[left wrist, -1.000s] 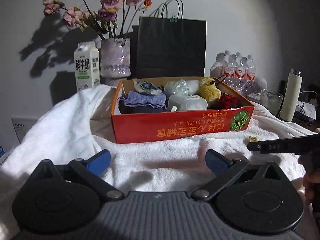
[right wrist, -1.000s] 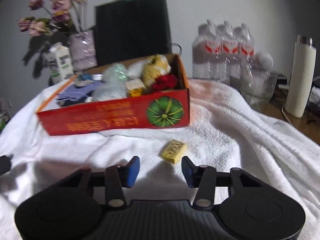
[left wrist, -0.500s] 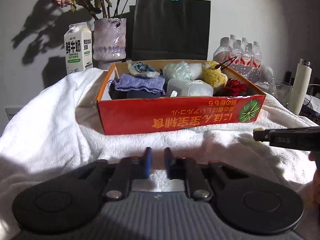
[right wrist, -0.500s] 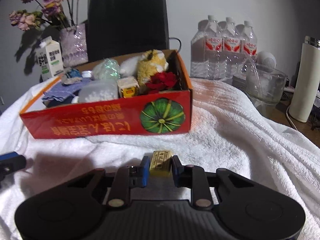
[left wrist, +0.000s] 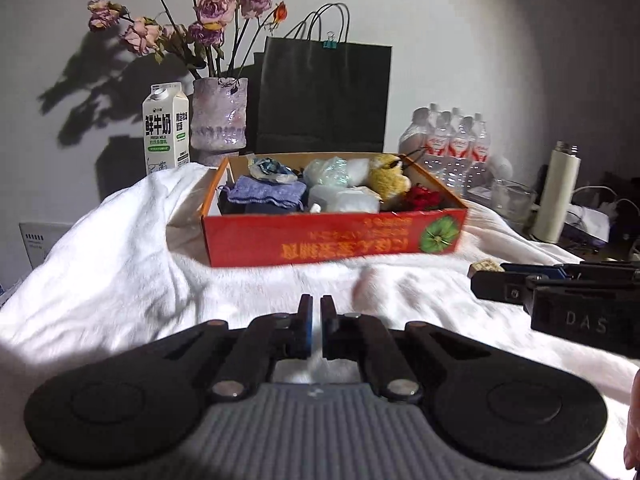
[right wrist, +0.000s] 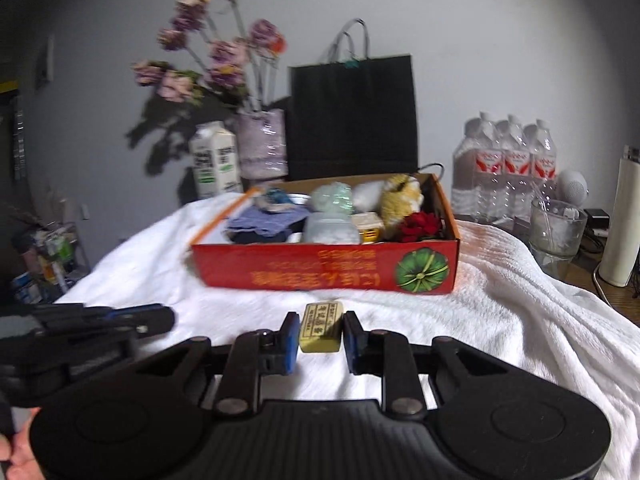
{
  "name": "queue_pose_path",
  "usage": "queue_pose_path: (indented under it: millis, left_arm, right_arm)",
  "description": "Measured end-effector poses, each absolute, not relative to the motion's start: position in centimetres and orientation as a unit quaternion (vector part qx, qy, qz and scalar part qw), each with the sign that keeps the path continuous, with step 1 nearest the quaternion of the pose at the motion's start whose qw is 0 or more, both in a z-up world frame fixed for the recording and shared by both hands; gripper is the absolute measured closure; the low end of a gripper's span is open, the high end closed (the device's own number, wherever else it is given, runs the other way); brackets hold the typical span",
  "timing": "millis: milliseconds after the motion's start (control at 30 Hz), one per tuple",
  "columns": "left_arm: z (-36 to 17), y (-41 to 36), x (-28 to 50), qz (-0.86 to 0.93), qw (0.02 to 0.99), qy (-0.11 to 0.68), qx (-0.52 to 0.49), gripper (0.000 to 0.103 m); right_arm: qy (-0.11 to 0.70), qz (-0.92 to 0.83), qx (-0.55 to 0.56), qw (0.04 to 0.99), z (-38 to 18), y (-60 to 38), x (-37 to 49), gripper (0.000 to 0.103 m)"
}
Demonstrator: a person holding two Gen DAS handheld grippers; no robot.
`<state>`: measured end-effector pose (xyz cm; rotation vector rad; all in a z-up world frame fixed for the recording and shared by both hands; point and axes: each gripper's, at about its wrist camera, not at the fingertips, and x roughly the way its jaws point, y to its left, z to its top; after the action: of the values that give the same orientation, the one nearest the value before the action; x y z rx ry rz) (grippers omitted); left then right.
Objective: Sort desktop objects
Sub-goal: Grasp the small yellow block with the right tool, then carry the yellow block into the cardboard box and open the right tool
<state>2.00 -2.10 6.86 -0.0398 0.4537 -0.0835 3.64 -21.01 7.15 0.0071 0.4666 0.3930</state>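
Note:
A small yellow block point(right wrist: 321, 326) with printed characters is pinched between the blue pads of my right gripper point(right wrist: 321, 338), lifted above the white towel point(right wrist: 460, 328). Beyond it stands a red cardboard box point(right wrist: 328, 270) holding cloths, a plush toy, a red flower and other small items. In the left wrist view my left gripper point(left wrist: 316, 322) is shut with nothing between its pads, low over the towel point(left wrist: 120, 272) in front of the same box point(left wrist: 332, 240). The right gripper point(left wrist: 486, 274) with the yellow block point(left wrist: 485, 266) shows at the right edge there.
Behind the box stand a milk carton point(left wrist: 166, 132), a vase of dried roses point(left wrist: 219, 120) and a black paper bag point(left wrist: 324, 96). Water bottles point(right wrist: 506, 172), a glass jar point(right wrist: 557, 230) and a white flask point(right wrist: 622, 220) crowd the right side.
My left gripper went from wide open to shut on nothing. My right gripper closed on the yellow block lying on the towel and lifted it, swinging towards the box.

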Motion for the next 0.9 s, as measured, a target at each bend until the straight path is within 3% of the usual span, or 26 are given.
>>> queue_pose_path:
  millis: [467, 533, 700, 800, 900]
  left_arm:
    - [8.3, -2.4, -7.7, -0.049, 0.979, 0.198, -0.027, 0.098]
    - [8.4, -2.5, -8.0, -0.051, 0.979, 0.194, -0.026, 0.098]
    - [8.2, -2.4, -7.6, -0.047, 0.979, 0.196, -0.026, 0.098]
    - [7.4, -2.3, -7.1, -0.040, 0.977, 0.209, -0.025, 0.098]
    - [6.7, -2.0, -7.1, -0.044, 0.974, 0.220, -0.027, 0.097]
  right_arm:
    - [0.190, 0.199, -0.035, 0.961, 8.5, -22.5, -8.6, 0.082]
    - [0.186, 0.199, -0.035, 0.961, 8.8, -22.5, -8.9, 0.091]
    - [0.190, 0.198, -0.036, 0.961, 8.5, -22.4, -8.3, 0.097]
    - [0.196, 0.198, -0.042, 0.959, 7.4, -22.7, -7.5, 0.097]
    - [0.214, 0.201, -0.026, 0.956, 6.0, -24.1, -7.1, 0.087]
